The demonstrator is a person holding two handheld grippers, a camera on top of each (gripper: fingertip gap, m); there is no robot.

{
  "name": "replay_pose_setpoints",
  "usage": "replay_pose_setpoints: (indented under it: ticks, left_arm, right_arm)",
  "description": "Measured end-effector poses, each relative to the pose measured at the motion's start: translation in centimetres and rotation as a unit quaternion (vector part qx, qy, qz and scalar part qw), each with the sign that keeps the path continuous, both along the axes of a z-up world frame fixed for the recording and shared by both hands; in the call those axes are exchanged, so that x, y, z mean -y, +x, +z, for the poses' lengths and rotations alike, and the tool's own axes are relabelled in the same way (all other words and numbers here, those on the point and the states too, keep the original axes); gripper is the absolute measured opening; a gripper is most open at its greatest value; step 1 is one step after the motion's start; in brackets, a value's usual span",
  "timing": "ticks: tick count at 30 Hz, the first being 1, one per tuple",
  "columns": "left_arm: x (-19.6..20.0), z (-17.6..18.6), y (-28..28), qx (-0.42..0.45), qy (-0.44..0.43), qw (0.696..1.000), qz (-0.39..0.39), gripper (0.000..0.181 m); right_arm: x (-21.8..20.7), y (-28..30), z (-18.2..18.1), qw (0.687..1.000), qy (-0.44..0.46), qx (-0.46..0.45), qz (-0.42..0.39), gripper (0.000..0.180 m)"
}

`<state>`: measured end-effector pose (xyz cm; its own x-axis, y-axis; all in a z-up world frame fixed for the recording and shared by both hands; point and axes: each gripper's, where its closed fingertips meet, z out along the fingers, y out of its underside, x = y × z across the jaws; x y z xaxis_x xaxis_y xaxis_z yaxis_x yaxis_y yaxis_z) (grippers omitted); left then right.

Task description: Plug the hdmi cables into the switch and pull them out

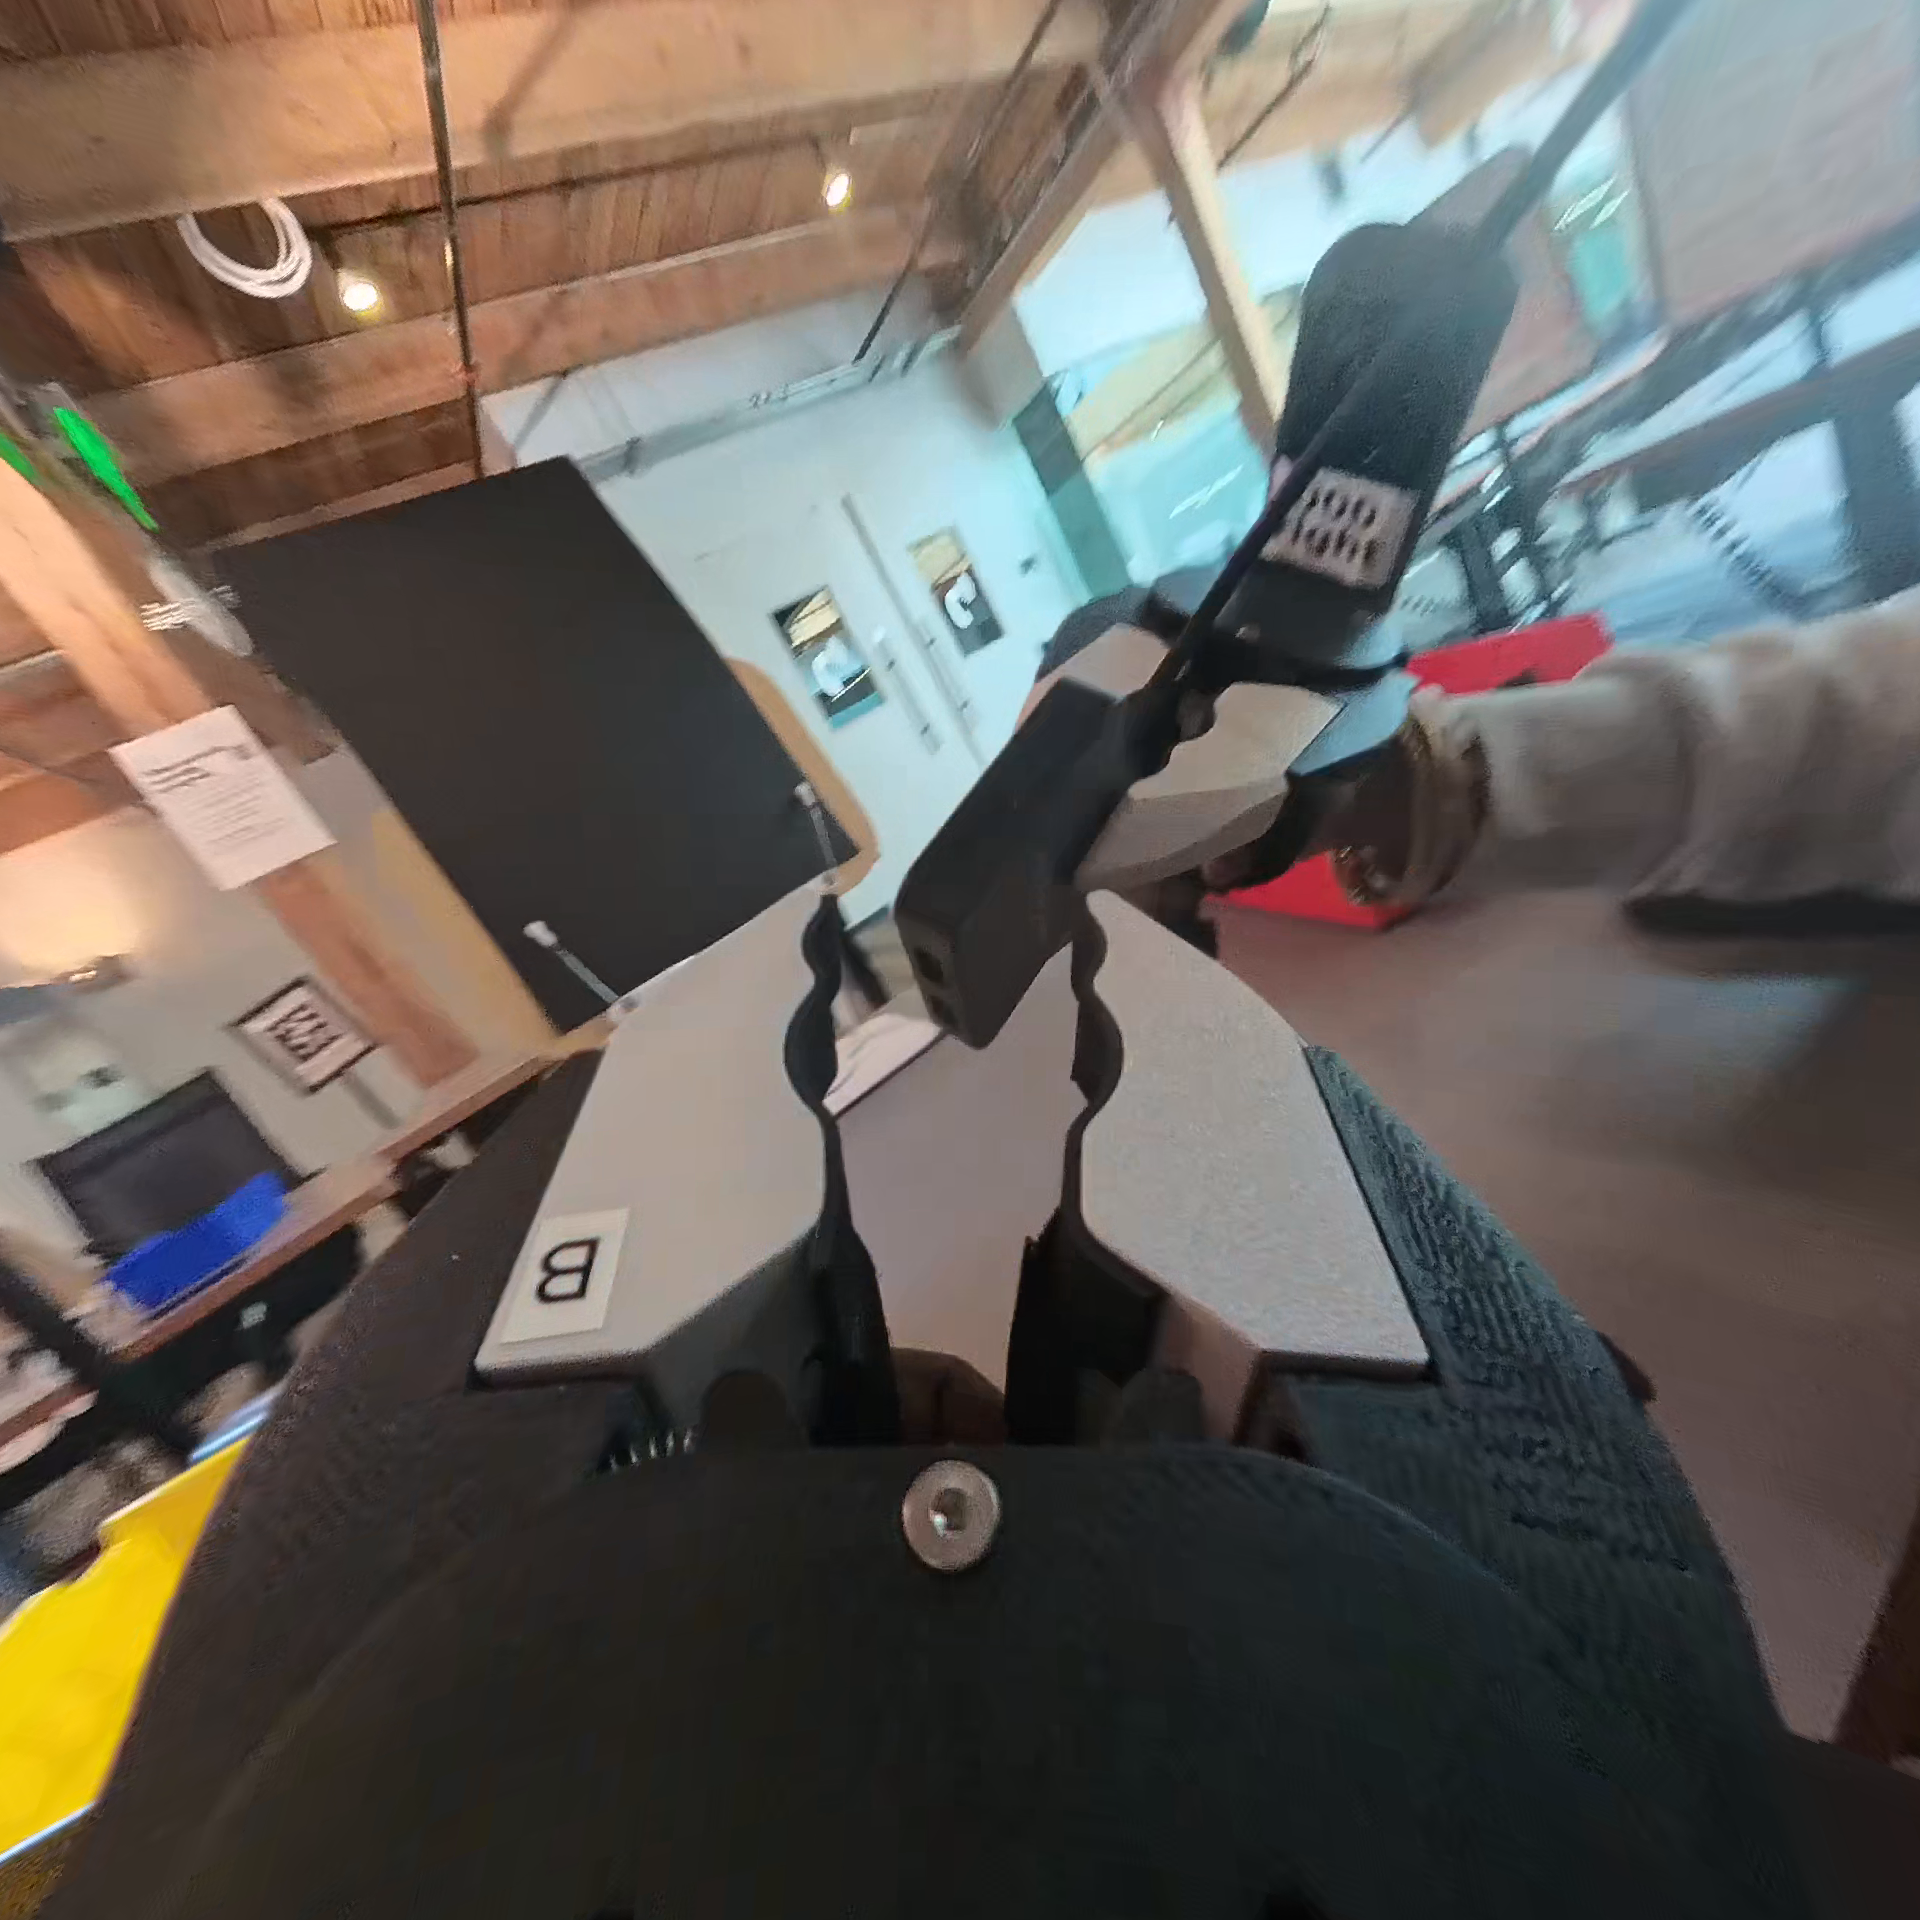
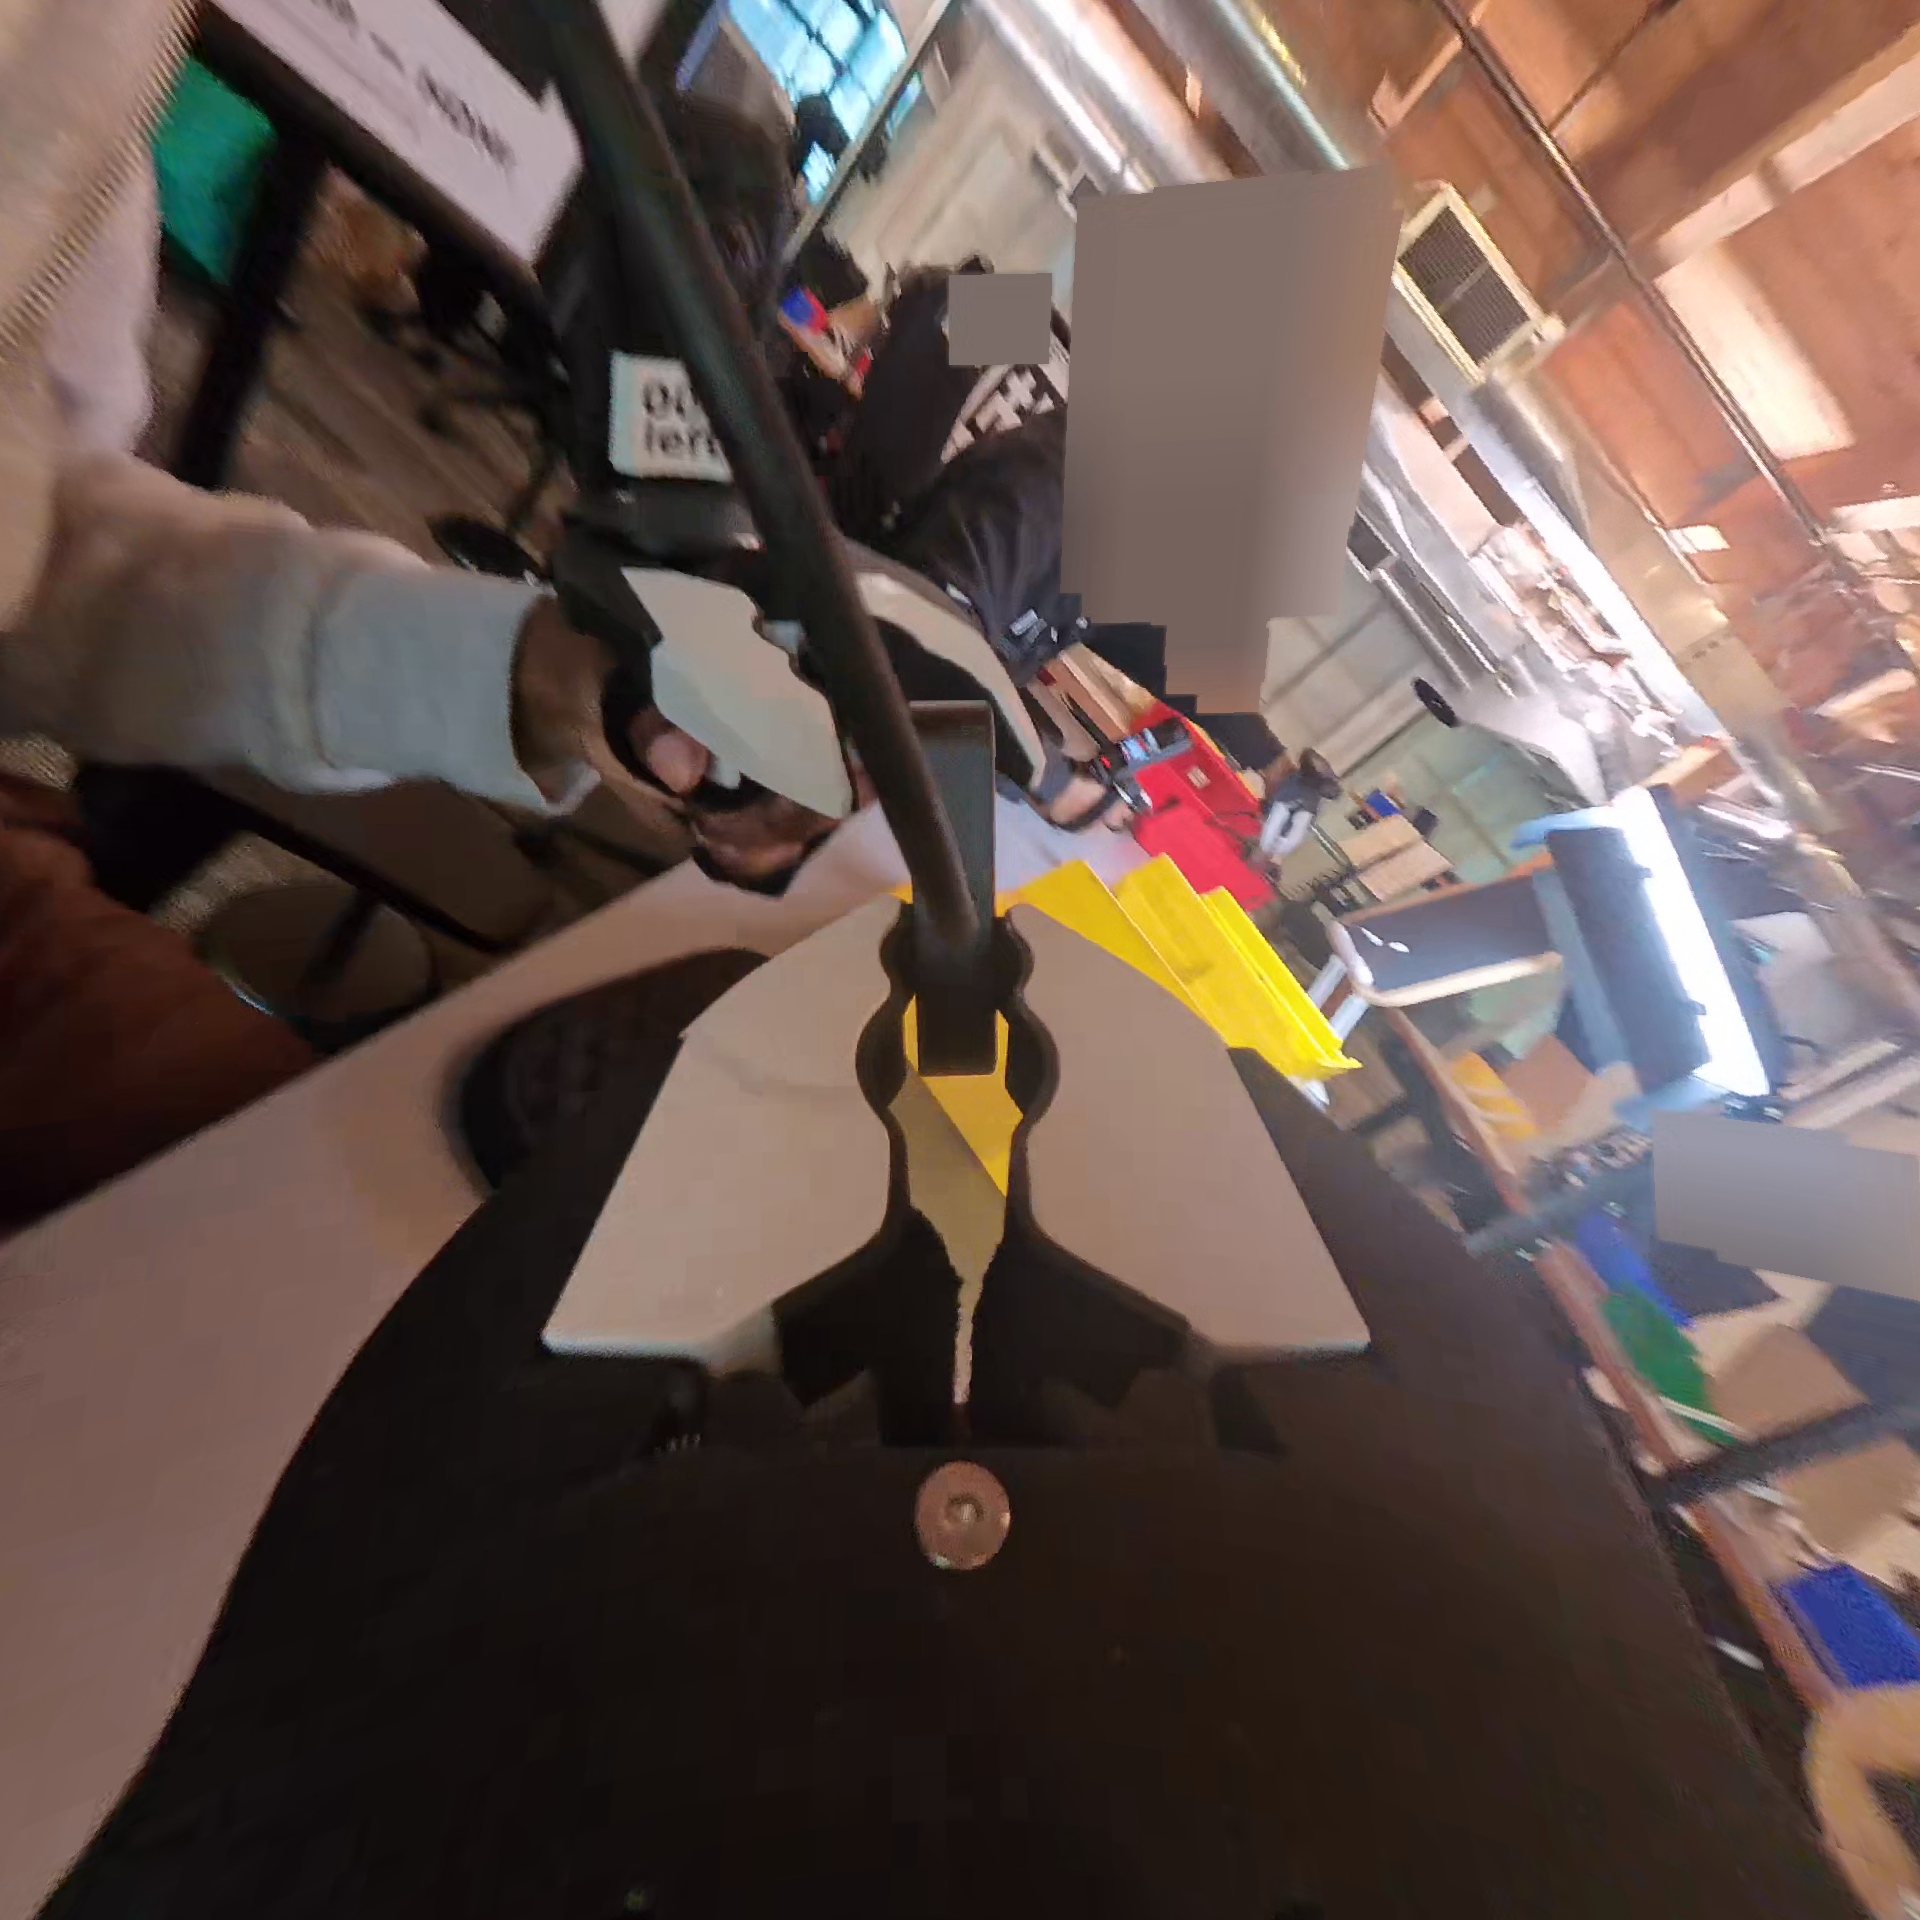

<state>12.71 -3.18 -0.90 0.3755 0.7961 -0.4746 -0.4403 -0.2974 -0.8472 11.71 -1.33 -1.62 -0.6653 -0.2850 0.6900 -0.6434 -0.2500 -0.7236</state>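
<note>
Gripping switch (image 1: 987, 883) (yellow bins (image 2: 1195, 966) behind)

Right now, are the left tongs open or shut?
Open: the left tongs show a clear gap between their fingers, nothing held; the switch sits in the right tongs.

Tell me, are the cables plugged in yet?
Not yet. The right gripper is shut on the switch, held up. The left gripper is open and empty. The switch's two end ports look empty, so plugging in and pulling out are still left.
</note>
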Motion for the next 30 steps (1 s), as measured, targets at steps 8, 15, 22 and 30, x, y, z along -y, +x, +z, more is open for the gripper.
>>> replay_pose_setpoints:
  ticks: [8,15,22,30]
  left_arm:
    - [-1.5,-0.4,1.5,-0.004,0.014,0.995,-0.099,0.018]
    - [-1.3,-1.4,2.0,0.0,-0.014,0.994,-0.112,0.013]
    - [-0.5,-2.7,0.4,0.046,0.007,0.996,-0.078,0.027]
    - [1.5,-2.8,0.8,0.06,0.056,0.994,-0.078,0.032]
  right_arm:
    - [-0.3,1.5,-0.5,0.997,0.03,0.041,0.06,0.017]
    - [-0.5,1.5,-0.5,0.998,0.036,-0.038,0.021,0.02]
    - [-1.0,0.0,-1.1,0.994,0.104,0.003,0.022,0.014]
    - [-8.3,-3.9,-11.1,0.808,0.545,0.212,0.073,0.013]
